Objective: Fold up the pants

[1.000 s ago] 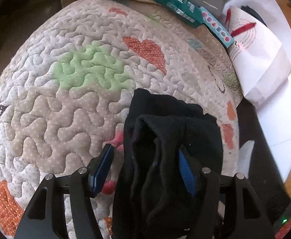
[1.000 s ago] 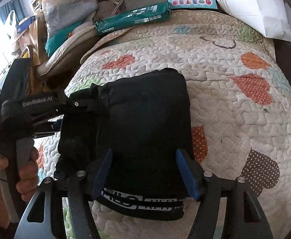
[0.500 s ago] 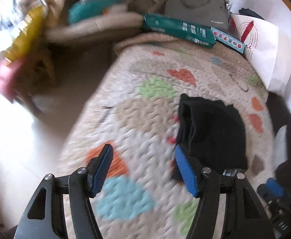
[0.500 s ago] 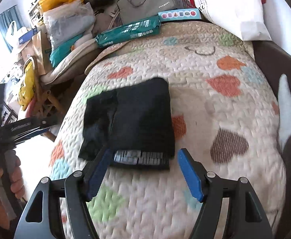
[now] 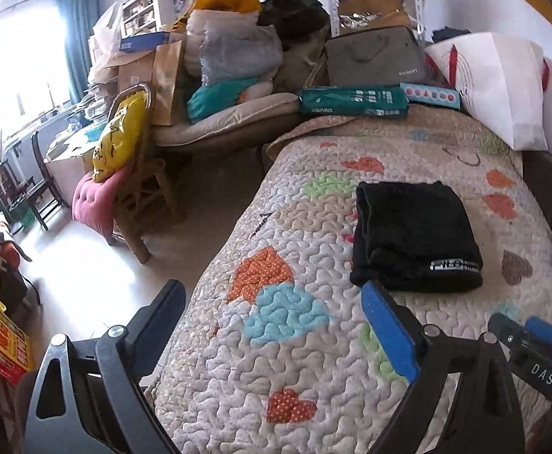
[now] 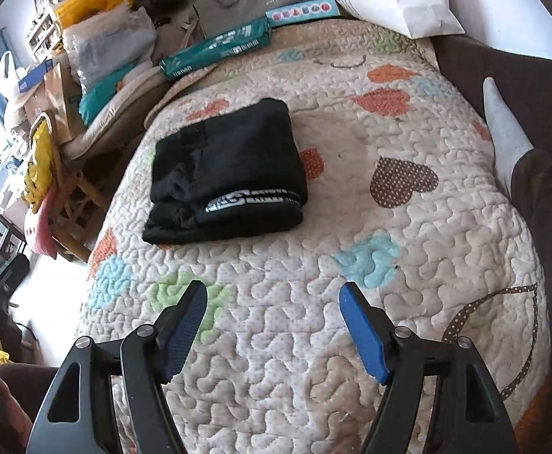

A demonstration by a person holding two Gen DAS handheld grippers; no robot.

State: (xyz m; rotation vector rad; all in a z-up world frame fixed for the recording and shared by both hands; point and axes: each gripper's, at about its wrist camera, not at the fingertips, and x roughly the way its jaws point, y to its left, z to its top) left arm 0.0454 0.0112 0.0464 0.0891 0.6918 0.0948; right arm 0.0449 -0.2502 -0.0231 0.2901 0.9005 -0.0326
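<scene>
The black pants (image 5: 412,234) lie folded into a compact stack on the quilted heart-pattern bedspread (image 5: 298,359), with a white-lettered waistband at the near edge. They also show in the right wrist view (image 6: 226,174). My left gripper (image 5: 276,317) is open and empty, held back from the pants near the bed's left edge. My right gripper (image 6: 272,317) is open and empty, above the quilt (image 6: 408,302) in front of the pants. The right gripper's tip (image 5: 533,344) shows at the lower right of the left wrist view.
A teal box (image 5: 351,102), a grey bag (image 5: 374,56) and a white paper bag (image 5: 499,87) sit at the bed's far end. A cluttered chair (image 5: 132,196) and piles stand left of the bed. A socked foot (image 6: 506,132) rests at the right.
Both grippers have let go of the pants and pulled back and up. The folded pants stay lying on the quilt.
</scene>
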